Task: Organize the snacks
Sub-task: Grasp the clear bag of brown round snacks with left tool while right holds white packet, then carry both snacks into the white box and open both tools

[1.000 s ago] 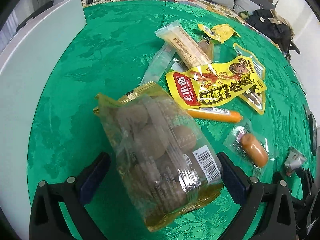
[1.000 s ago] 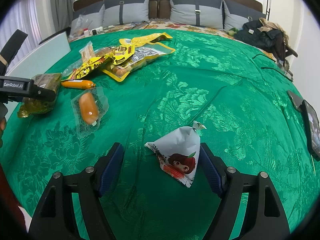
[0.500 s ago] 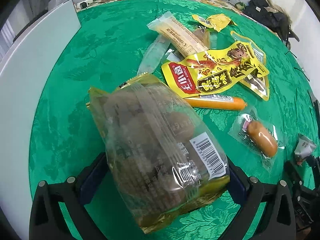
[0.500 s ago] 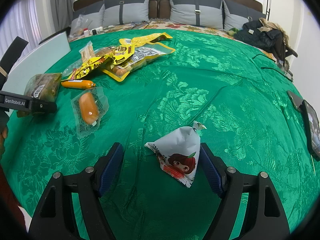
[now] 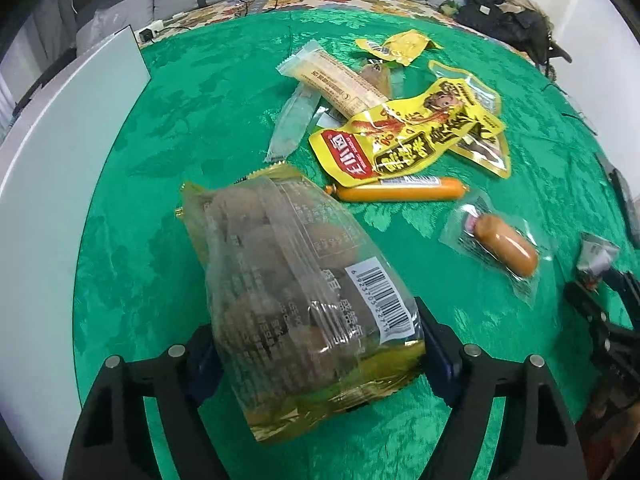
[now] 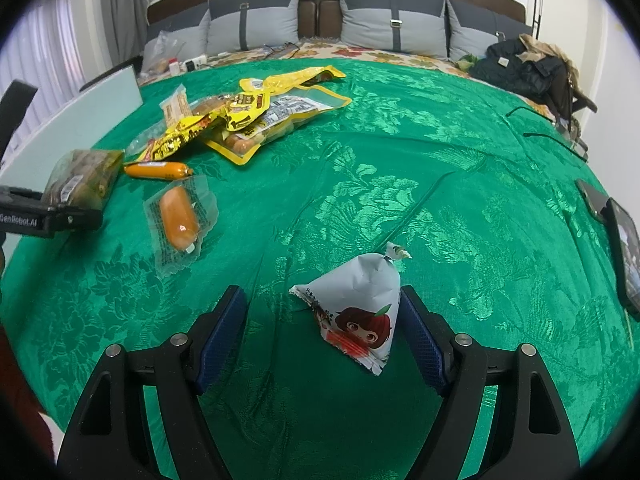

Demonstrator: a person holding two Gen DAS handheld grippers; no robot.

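The left gripper (image 5: 316, 344) has just been closing its jaws around the clear bag of brown round snacks (image 5: 296, 284), and in the left wrist view both blue pads now sit against the bag's flanks near its gold-sealed lower end, so I judge it gripped. The bag's long axis runs from about 5 o'clock at the gripper up to 11 o'clock, so the jaws clamp across its short width. Beyond it, at 1 o'clock, lies the long orange sausage (image 5: 400, 191) with its axis running 3 to 9 o'clock, and at 3 o'clock the short sausage in a clear wrapper (image 5: 505, 249). Further out at 12 to 1 o'clock is the loose heap: the yellow pouch (image 5: 404, 138), a beige bar (image 5: 334, 80) and a small yellow packet (image 5: 400, 46), all on the green bedspread (image 5: 208, 88). A white panel (image 5: 60, 152) stands along the bed's edge at 9 to 10 o'clock. The right gripper (image 6: 322, 334) is spread wide and holds nothing: the white triangular packet (image 6: 358, 304) stands between its jaws, close against the right-hand pad and well clear of the other, its twisted tip pointing to 12 o'clock. The right hand is plainly the nearer one to that packet; closing on it would likely need a small shift toward 3 o'clock to centre it first.
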